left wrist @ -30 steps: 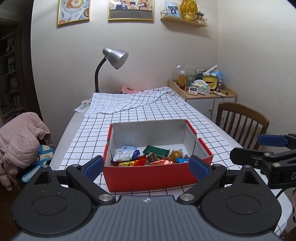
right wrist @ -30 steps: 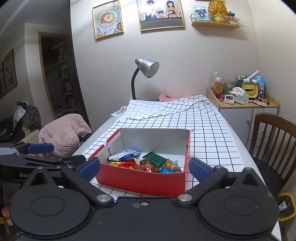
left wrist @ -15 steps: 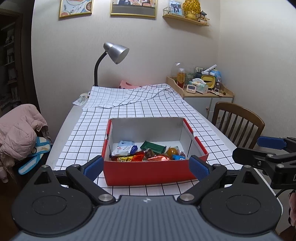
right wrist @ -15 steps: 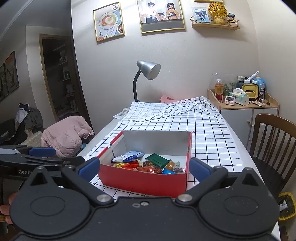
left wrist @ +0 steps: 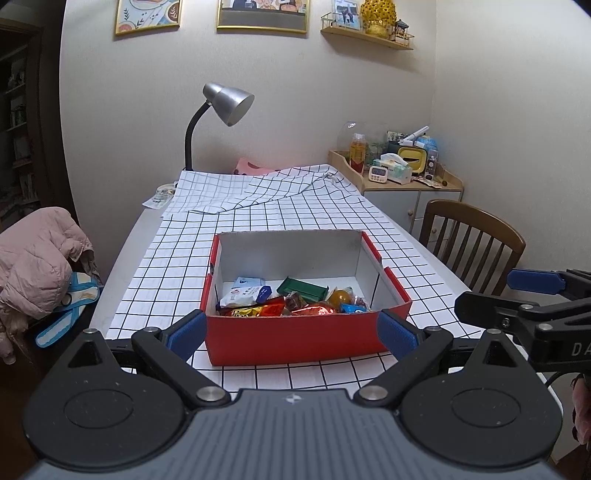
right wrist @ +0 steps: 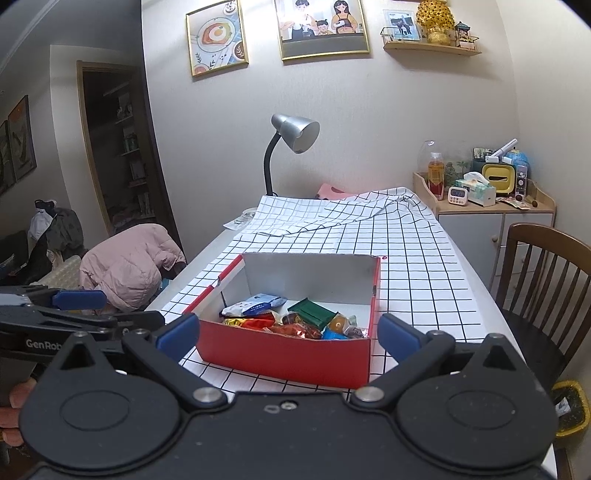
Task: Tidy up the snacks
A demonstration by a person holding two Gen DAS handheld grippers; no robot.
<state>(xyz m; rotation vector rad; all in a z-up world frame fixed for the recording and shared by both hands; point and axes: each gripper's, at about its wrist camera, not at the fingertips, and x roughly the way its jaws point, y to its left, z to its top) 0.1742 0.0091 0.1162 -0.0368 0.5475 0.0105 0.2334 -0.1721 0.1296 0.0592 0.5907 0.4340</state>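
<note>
Both tools held back from the red box (left wrist: 295,338) on the checked worktop (left wrist: 258,229), left tool (left wrist: 291,330) and right tool (right wrist: 288,334) spread wide, pinching nothing. Snacks (left wrist: 291,301) heaped inside the box. Probably between picks; next, a reach down onto one packet.

A home dining room: framed family picture (right wrist: 324,29) on the wall at 12 o'clock, wooden chair (right wrist: 543,291) at 3, pink jacket (right wrist: 129,269) at 9.
</note>
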